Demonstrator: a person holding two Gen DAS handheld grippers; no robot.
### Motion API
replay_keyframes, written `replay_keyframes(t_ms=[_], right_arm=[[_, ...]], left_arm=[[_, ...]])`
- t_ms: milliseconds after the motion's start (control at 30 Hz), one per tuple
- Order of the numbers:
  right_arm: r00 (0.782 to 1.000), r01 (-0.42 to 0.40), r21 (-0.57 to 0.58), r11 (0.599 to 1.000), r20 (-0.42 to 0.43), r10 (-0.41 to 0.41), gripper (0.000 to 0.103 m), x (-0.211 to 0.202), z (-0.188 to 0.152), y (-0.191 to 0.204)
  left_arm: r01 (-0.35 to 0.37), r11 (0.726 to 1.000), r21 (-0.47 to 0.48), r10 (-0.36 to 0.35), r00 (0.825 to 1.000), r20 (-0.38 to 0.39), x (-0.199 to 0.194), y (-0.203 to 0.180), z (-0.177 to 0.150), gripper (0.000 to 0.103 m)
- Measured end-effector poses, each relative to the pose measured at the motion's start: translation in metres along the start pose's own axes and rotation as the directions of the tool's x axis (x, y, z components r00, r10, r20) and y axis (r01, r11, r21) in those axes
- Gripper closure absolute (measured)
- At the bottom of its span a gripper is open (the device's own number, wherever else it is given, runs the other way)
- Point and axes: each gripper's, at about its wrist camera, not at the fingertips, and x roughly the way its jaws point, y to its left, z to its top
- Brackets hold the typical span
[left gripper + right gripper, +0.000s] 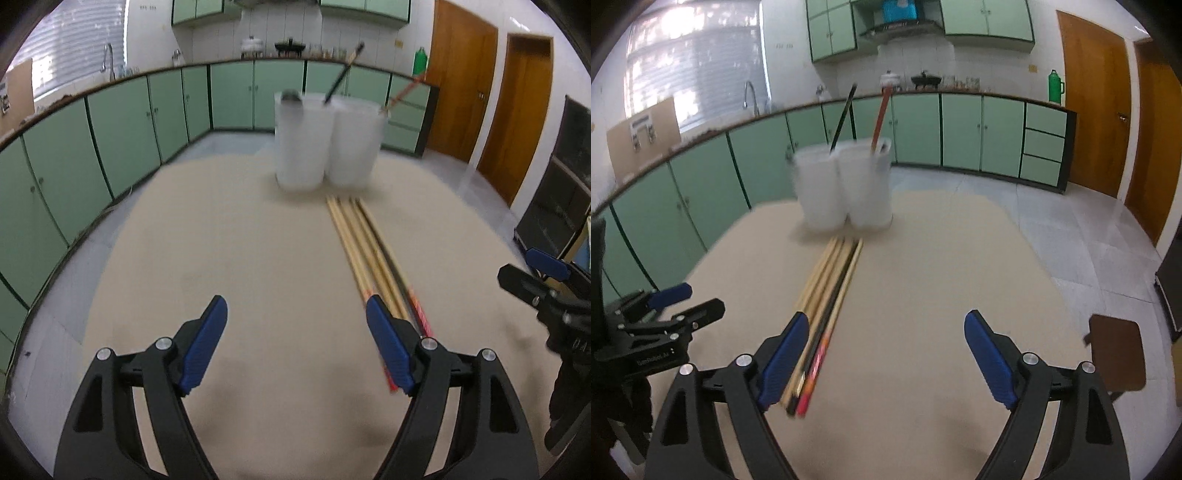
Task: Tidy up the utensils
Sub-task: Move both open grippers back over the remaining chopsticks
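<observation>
Bundled chopsticks [364,254] before white holders [327,142]

I see bare bench [221,240] across the lower left of the left wrist view. The chopsticks [364,251] run up the centre right, and 2 white holders [325,144] stand just beyond their far tips, blocking the upper middle.

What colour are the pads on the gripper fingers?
Blue, on black frames. The right gripper's pads show it best in the right wrist view.
</observation>
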Motion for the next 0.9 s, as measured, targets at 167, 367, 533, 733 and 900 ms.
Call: replay_keyframes(t_ms=[167,367,533,733,900], right_arm=[[0.996,-0.007,-0.008,1.0,-0.087,0.007,0.019,0.008,-0.028,0.013],[0.985,-0.014,-0.035,0.999,-0.17,0.008,0.029,0.02,-0.046,0.028],[0.983,0.004,-0.065,0.998,-0.184,-0.016,0.033,0.024,-0.047,0.04],[0.982,0.021,-0.072,0.997,-0.185,-0.034,0.036,0.025,-0.045,0.04],[0.98,0.072,-0.054,0.996,-0.182,-0.081,0.036,0.025,-0.044,0.028]], left_arm=[[-0.015,1.0,-0.001,0.015,0.997,-0.081,0.01,0.002,-0.028,0.026],[-0.023,1.0,-0.005,0.022,0.993,-0.12,0.014,-0.001,-0.043,0.026],[-0.028,1.0,0.01,0.029,0.992,-0.127,0.014,-0.003,-0.047,0.025],[-0.025,1.0,-0.003,0.025,0.992,-0.124,0.012,-0.003,-0.046,0.024],[-0.027,1.0,-0.002,0.027,0.992,-0.122,0.012,-0.004,-0.047,0.024]])
